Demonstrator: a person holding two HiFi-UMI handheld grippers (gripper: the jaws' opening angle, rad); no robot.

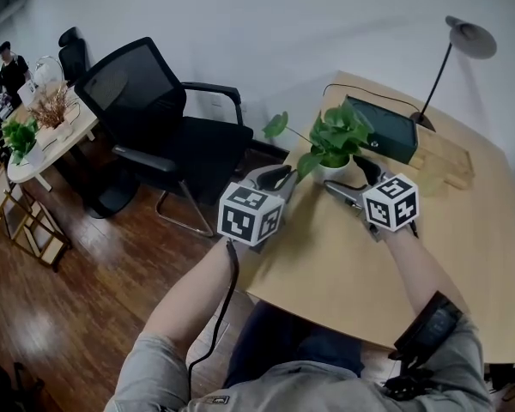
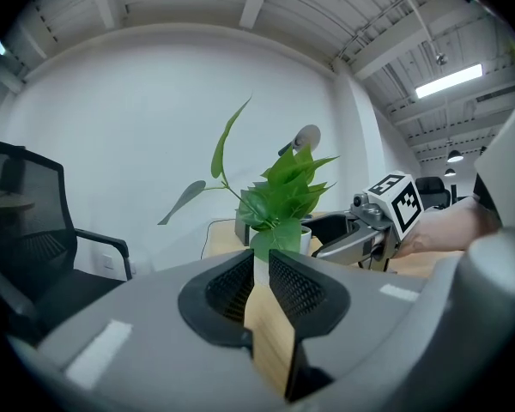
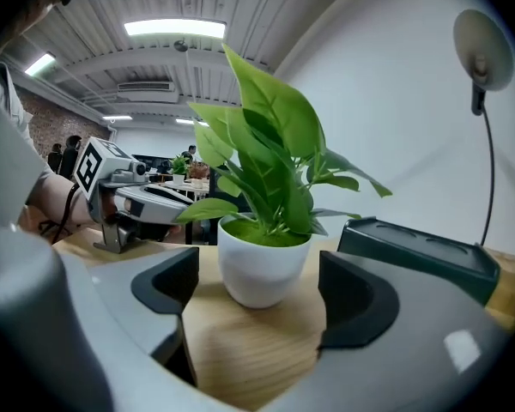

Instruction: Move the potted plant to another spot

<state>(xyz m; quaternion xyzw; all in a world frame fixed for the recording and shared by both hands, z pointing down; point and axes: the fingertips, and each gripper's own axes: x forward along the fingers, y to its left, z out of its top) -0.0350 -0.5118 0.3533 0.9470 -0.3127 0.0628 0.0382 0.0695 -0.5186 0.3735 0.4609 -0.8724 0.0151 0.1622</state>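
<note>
Wooden desk (image 1: 343,264), white-walled office, potted plant (image 1: 333,144); right gripper (image 1: 352,178) fingers (image 3: 352,299) wide apart, left gripper (image 1: 279,177) fingers (image 2: 296,286) barely apart.

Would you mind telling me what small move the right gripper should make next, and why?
I would probably ease the right gripper forward until its pads flank the white pot, and only then close. Its jaws stand wide open and empty, with the pot upright on the table just ahead of them and untouched. The gap looks wider than the pot.
</note>
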